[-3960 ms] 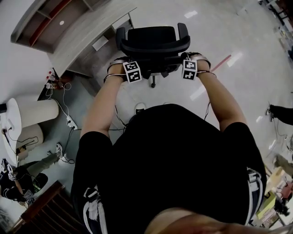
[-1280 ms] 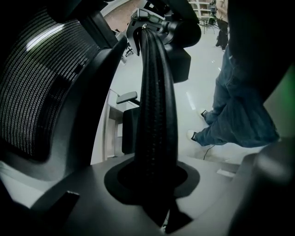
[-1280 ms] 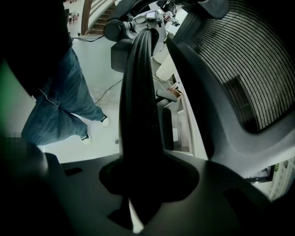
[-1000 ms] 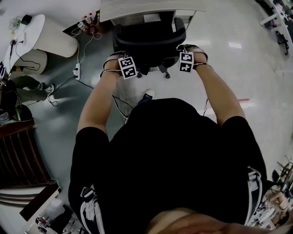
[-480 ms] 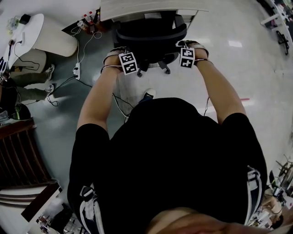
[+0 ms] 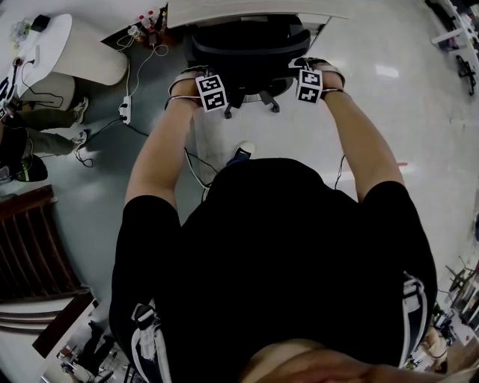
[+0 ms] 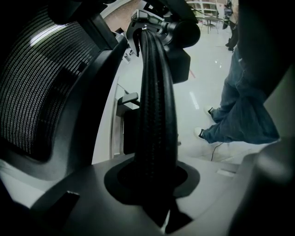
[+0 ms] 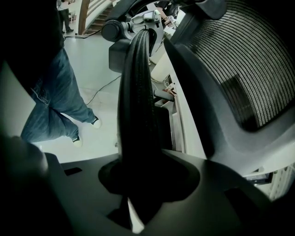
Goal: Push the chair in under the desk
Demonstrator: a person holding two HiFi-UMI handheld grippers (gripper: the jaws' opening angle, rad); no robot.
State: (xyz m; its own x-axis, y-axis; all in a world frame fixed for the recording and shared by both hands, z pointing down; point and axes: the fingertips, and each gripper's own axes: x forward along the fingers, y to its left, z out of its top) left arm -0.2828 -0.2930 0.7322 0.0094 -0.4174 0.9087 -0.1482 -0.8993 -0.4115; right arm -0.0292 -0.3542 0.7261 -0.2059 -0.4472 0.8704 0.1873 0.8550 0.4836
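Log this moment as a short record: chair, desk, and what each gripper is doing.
chair: black mesh office chair, partly under the desk
desk: pale top, straight ahead
left gripper: shut on left ribbed bar of the chair
right gripper: on right ribbed bar, jaws just opened slightly
task status: backrest still outside

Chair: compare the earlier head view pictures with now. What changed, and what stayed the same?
The chair has been pushed from open floor toward the desk; its front now reaches under the desk edge. Nothing was let go: the left tongs stay clamped on the left armrest and the right tongs on the right armrest.
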